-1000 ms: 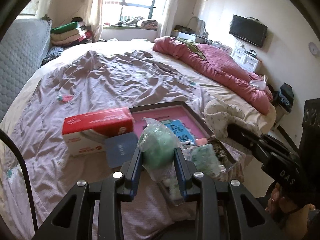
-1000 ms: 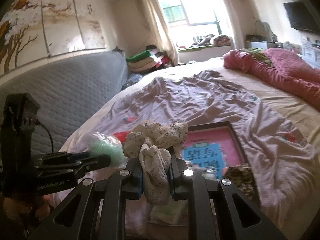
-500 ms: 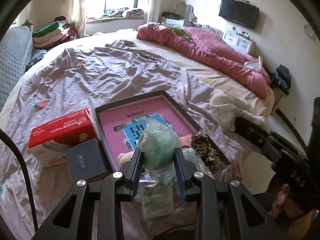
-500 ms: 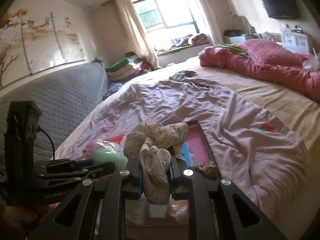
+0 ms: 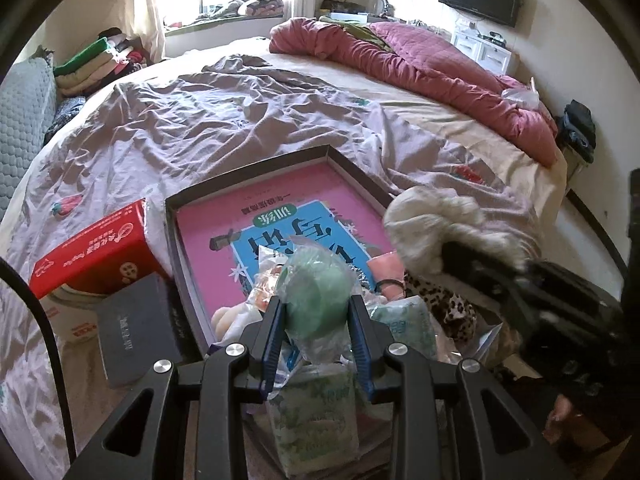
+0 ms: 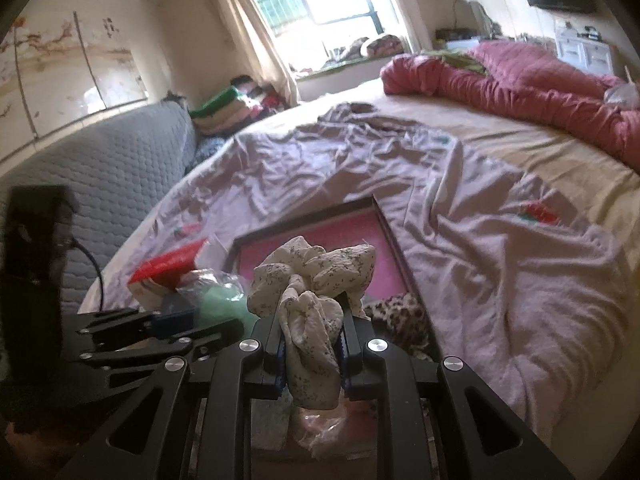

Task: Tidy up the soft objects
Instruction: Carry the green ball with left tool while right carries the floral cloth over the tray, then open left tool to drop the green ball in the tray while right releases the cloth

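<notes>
bed (image 5: 240, 120): big, covered in a wrinkly mauve sheet
tray (image 5: 352, 168): flat dark-rimmed rectangle, glossy pink book inside
right gripper (image 6: 311, 344): clamped on a floppy floral cloth (image 6: 316, 280), above the tray
left gripper (image 5: 316, 332): squeezing a round green puff in crinkly plastic (image 5: 314, 296) over the tray's near end

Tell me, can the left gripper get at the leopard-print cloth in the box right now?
Probably not as things stand. The left gripper has its jaws shut on the bagged green soft item, so nothing is free to grasp with. The leopard-print cloth lies close by, partly under the right gripper.
</notes>
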`<state>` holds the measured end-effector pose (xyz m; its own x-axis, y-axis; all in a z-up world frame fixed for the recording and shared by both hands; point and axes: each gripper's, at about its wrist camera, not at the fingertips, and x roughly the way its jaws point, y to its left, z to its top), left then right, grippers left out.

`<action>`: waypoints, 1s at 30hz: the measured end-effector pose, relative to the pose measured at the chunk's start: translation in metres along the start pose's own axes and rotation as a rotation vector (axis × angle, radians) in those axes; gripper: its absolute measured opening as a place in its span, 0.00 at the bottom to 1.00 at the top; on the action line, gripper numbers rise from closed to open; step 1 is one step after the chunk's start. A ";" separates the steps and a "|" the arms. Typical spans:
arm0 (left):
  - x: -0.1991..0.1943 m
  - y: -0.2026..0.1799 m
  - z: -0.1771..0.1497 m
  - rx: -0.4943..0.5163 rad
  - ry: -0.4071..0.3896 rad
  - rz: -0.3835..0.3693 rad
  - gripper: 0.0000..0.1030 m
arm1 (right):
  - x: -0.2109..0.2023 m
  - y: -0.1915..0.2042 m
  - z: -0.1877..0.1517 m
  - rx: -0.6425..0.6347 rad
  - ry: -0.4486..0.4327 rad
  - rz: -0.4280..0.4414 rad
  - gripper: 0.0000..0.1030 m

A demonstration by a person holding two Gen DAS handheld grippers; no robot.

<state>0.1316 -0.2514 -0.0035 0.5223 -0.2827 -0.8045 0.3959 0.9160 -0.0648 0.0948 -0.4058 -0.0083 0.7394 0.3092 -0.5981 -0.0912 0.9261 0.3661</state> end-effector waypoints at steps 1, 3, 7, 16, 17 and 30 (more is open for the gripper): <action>0.001 0.000 0.000 0.001 0.000 -0.001 0.31 | 0.005 -0.001 -0.001 0.000 0.011 -0.002 0.20; 0.003 0.001 0.000 -0.002 0.001 -0.005 0.31 | 0.014 -0.002 -0.003 0.001 0.031 0.004 0.21; 0.005 0.001 0.000 -0.012 0.005 -0.011 0.31 | 0.035 -0.007 -0.010 0.028 0.081 0.020 0.22; 0.007 0.006 0.000 -0.025 0.003 -0.025 0.31 | 0.042 -0.007 -0.013 0.042 0.084 0.024 0.31; 0.007 0.007 0.000 -0.028 0.002 -0.026 0.31 | 0.041 -0.007 -0.013 0.042 0.082 0.022 0.32; 0.004 0.017 0.002 -0.058 -0.009 -0.050 0.31 | 0.021 -0.010 -0.007 0.049 0.012 0.013 0.48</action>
<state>0.1419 -0.2378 -0.0061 0.5096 -0.3309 -0.7942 0.3775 0.9155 -0.1392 0.1067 -0.4072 -0.0290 0.7305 0.3243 -0.6010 -0.0681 0.9102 0.4084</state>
